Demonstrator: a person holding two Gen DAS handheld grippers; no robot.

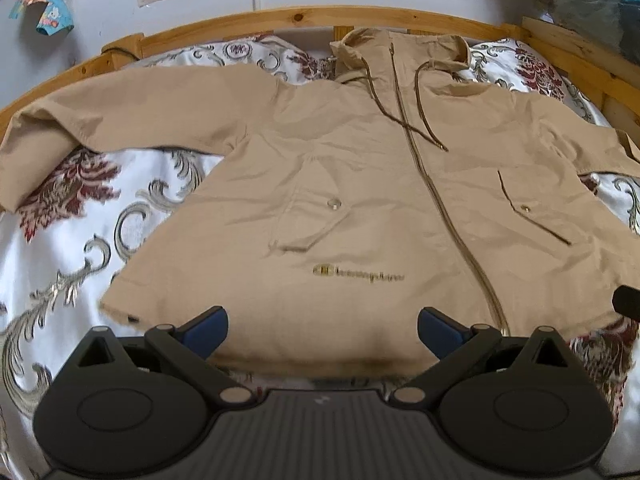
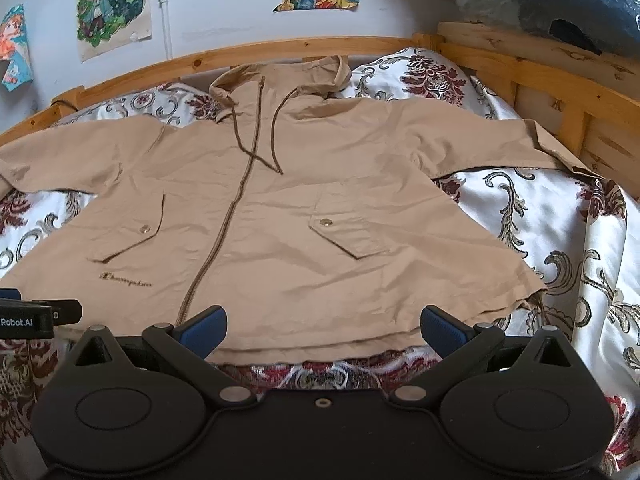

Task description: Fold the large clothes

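A tan hooded jacket (image 1: 360, 184) lies spread flat, front up, on a bed covered with a white bedspread (image 1: 72, 240) bearing dark red and grey scroll patterns. The zipper (image 1: 432, 184) is closed and runs from hood to hem. Two brown drawstrings (image 1: 420, 108) trail from the hood and cross over the zipper on the chest. Both flap pockets show a snap button, and a gold embroidered logo (image 1: 358, 274) sits low on the front, beside the zipper. Both sleeves extend sideways; one cuff end reaches the wooden bed frame (image 2: 560, 88).

The left claw (image 1: 322, 330) hovers at the jacket's hem, fingers wide apart, nothing between them; its blue pads (image 1: 208, 332) lie over the hem fabric in view, contact not determinable. The right claw (image 2: 322, 332) is likewise spread apart and empty at the hem, near the zipper's lower end. Colourful cartoon drawings (image 2: 114, 4) hang on the wall behind the bed.
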